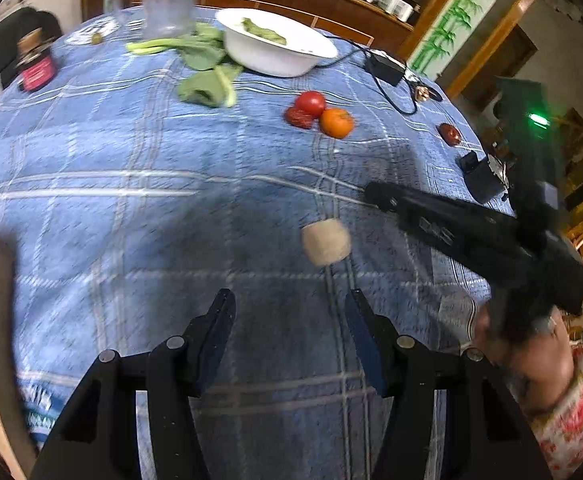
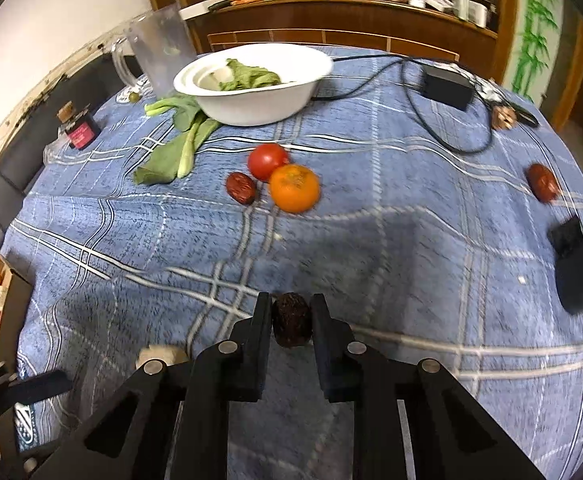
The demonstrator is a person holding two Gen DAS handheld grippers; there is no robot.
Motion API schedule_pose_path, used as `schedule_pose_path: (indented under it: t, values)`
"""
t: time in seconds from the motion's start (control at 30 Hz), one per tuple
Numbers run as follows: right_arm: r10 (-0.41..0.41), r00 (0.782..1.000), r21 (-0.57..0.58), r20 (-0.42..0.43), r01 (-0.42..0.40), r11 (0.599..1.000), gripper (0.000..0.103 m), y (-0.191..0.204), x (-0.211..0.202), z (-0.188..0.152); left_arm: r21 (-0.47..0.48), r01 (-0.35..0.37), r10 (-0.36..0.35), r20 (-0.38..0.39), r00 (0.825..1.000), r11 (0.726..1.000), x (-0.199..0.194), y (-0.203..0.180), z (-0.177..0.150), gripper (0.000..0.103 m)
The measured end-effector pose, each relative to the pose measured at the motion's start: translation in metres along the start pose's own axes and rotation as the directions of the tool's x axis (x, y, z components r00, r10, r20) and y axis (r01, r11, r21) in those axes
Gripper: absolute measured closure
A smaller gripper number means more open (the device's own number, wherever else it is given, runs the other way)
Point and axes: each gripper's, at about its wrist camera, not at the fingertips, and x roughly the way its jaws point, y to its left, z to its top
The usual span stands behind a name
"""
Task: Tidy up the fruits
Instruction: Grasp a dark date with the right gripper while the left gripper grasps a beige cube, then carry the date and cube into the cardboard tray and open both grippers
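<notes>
Black jaws of the right tool (image 2: 291, 316) are clamped on a dark wrinkled fruit (image 2: 290, 325), held just above the blue plaid cloth (image 2: 391, 248) on the counter. Beside it, the left tool (image 1: 289, 300) hangs with its jaws apart and nothing between them, a pale beige lump (image 1: 326, 241) lying just ahead. Farther out sit a tomato (image 2: 266, 161), an orange (image 2: 294, 188) and a red date (image 2: 241, 188) close together, before a white bowl (image 2: 251, 108) holding greens.
</notes>
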Motion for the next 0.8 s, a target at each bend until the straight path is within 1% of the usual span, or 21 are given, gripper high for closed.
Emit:
schedule_pose_path:
  t: [0.1,0.2,0.27,0.3,0.33,0.37,0.47,0.57,0.7,0.8]
  values:
    - [0.014,1.000,0.044,0.005,-0.014,0.999,0.083,-0.012,-0.013,-0.009,0.024,0.013,-0.013,-0.006,1.000,1.000,0.014,-0.010,0.010,0.047]
    - [0.020,1.000,0.059,0.009,-0.020,0.998,0.083,-0.016,-0.027,-0.020,0.057,-0.003,0.003,-0.017,1.000,0.998,0.032,-0.020,0.017,0.047]
    - [0.026,1.000,0.070,0.010,-0.027,0.997,0.083,-0.018,-0.033,-0.027,0.084,-0.021,0.021,0.004,1.000,0.996,0.035,-0.025,0.019,0.047]
    - [0.027,1.000,0.075,0.011,-0.028,0.997,0.083,-0.018,-0.035,-0.030,0.102,-0.033,0.032,0.006,0.999,0.994,0.037,-0.028,0.021,0.049]
    - [0.027,1.000,0.079,0.012,-0.028,0.996,0.083,-0.018,-0.038,-0.033,0.111,-0.033,0.032,0.007,0.999,0.993,0.038,-0.030,0.022,0.072]
    - [0.027,1.000,0.084,0.011,-0.028,0.996,0.083,-0.018,-0.040,-0.038,0.118,-0.032,0.032,-0.004,0.999,0.993,0.040,-0.031,0.022,0.078]
    - [0.023,1.000,0.087,0.010,-0.024,0.996,0.083,-0.013,-0.045,-0.047,0.116,-0.020,0.021,-0.001,1.000,0.993,0.036,-0.028,0.018,0.079]
    - [0.025,1.000,0.085,0.008,-0.026,0.996,0.083,-0.006,-0.050,-0.052,0.090,-0.008,0.008,-0.001,1.000,0.996,0.025,-0.020,0.009,0.079]
    - [0.051,0.999,0.082,0.008,-0.052,0.995,0.083,0.012,-0.058,-0.061,0.043,0.004,-0.005,0.020,1.000,0.999,-0.005,-0.004,-0.006,0.079]
    - [0.083,0.996,0.066,0.014,-0.084,0.994,0.082,0.034,-0.065,-0.062,-0.002,0.010,-0.010,0.042,0.999,1.000,-0.040,0.020,-0.022,0.079]
